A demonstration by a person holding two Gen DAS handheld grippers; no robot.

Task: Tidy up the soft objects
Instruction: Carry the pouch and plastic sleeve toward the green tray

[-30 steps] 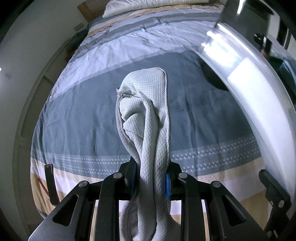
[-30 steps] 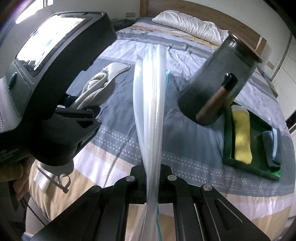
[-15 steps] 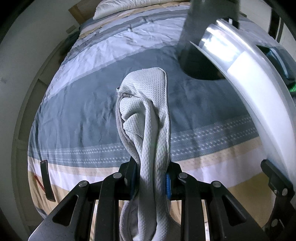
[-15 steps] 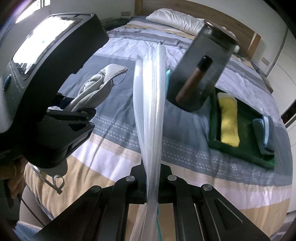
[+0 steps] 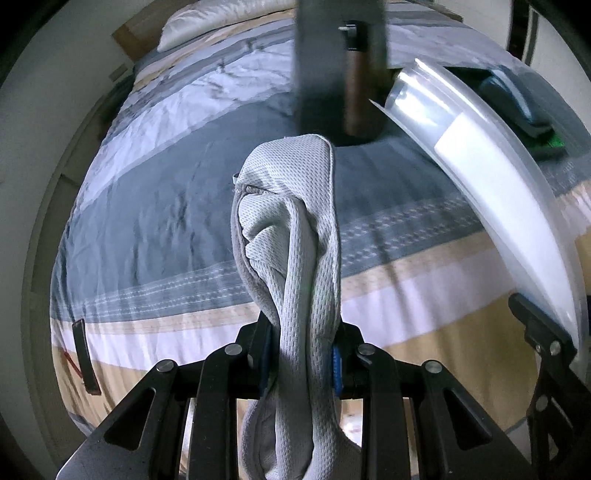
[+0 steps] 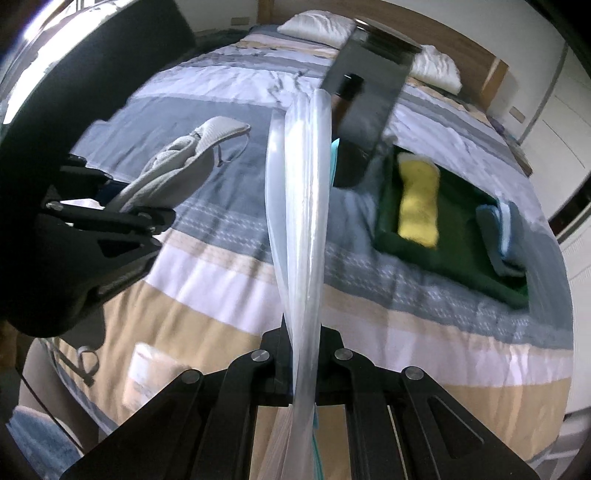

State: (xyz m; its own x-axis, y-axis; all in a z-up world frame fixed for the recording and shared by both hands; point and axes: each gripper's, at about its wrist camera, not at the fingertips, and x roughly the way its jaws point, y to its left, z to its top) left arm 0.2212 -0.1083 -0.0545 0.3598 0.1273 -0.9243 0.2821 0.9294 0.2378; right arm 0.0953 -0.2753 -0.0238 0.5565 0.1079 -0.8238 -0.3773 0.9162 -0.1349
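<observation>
The left gripper point(image 5: 301, 363) is clamped on the crumpled grey mesh fabric pouch point(image 5: 291, 236); the right gripper point(image 6: 301, 363) is pinched tight on the clear plastic bag point(image 6: 301, 206); spread the bag's mouth before feeding the pouch in; the green tray point(image 6: 458, 258) lies at two o'clock.

a wide bed point(image 6: 229, 280) fills the room, its cover point(image 5: 155, 206) striped in bands of grey-blue, pale lilac-white and tan, with a narrow dotted pattern band crossing it. at the far end lie white pillows point(image 6: 317, 26) against a wooden headboard point(image 6: 461, 44). the walls point(image 5: 48, 96) are plain white, with a small switch plate point(image 6: 517, 114) beside the headboard. pale cupboard doors point(image 6: 561, 125) stand on the right side. bright light glares in at the upper left corner of the right wrist view.
</observation>
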